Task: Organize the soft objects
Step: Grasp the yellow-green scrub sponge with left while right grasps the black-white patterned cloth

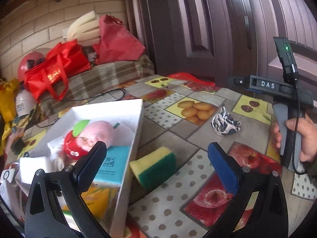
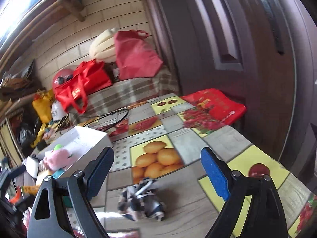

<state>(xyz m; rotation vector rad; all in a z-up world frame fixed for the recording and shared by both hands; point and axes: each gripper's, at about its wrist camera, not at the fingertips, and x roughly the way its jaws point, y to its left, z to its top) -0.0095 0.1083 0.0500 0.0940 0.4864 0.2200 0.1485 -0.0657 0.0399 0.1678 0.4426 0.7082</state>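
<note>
Now we are eyeing two loose soft things. The sponge (image 1: 153, 167) is lying on the tablecloth (image 1: 168, 208) between and just ahead of our left gripper (image 1: 156, 158), whose jaws are standing wide and empty; the white box (image 1: 130, 158) is sitting beside its left finger. The patterned cloth (image 2: 141, 203) is bunched between our right gripper (image 2: 158, 170) fingers, also spread wide, holding nothing. Closing too high risks pinching only a fold and dropping it short of the box.
</note>
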